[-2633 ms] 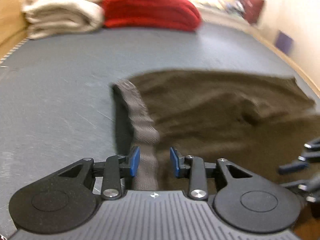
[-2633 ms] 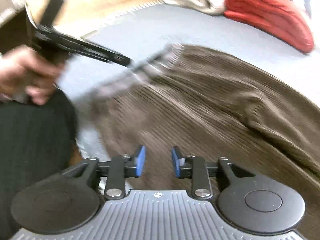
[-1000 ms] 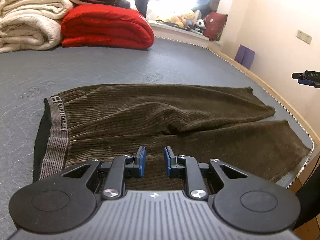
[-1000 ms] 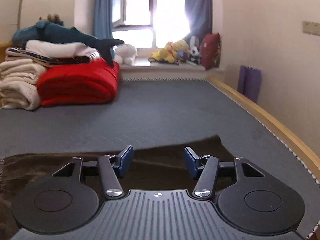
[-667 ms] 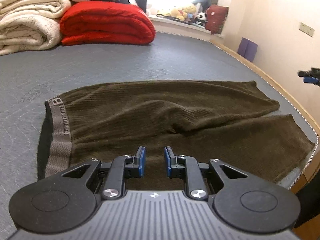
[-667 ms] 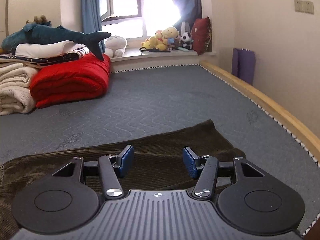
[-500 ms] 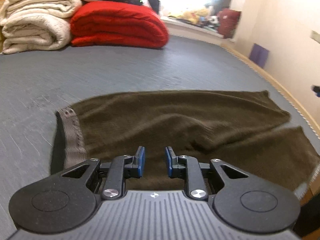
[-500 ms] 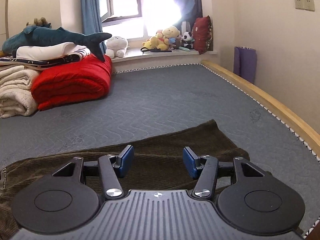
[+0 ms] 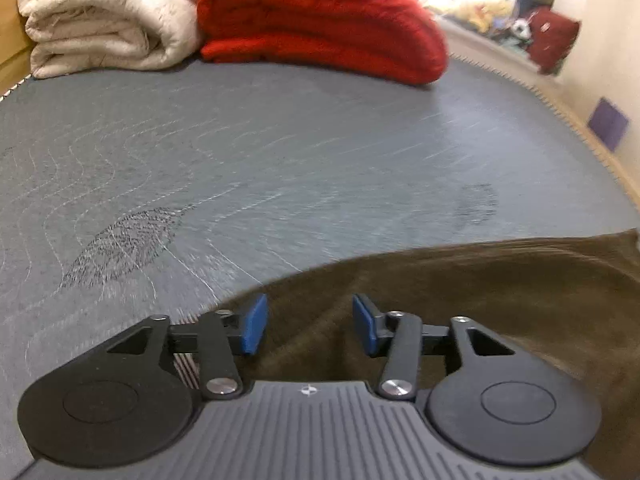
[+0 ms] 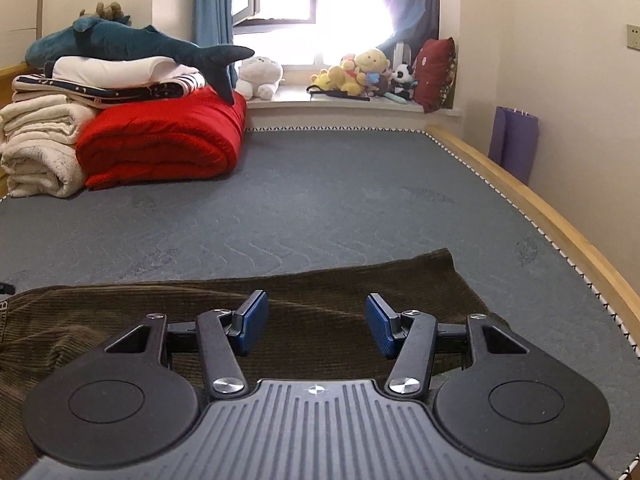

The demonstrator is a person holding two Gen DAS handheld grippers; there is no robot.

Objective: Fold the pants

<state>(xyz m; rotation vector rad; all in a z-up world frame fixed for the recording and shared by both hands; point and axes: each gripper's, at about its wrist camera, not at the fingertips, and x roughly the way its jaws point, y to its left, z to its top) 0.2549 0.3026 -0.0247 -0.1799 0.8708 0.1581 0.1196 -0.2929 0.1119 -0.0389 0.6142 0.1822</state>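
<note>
Dark brown corduroy pants (image 9: 460,288) lie spread flat on the grey mattress (image 9: 280,152). My left gripper (image 9: 306,322) is open and empty, low over the pants near their waistband end; a strip of the grey waistband (image 9: 186,370) shows under its left finger. In the right wrist view the pants (image 10: 320,292) run across the near edge, leg ends to the right. My right gripper (image 10: 317,324) is open and empty, held over the leg end of the pants.
A folded red blanket (image 10: 168,140) and cream blankets (image 10: 36,148) are stacked at the far left of the mattress (image 10: 320,200), with a plush shark (image 10: 132,46) on top. A wooden bed rail (image 10: 540,220) runs along the right. Stuffed toys (image 10: 360,72) sit on the windowsill.
My left gripper has opened wider and dropped down toward the waistband end of the pants. My right gripper has stayed open and nearly still over the leg end.
</note>
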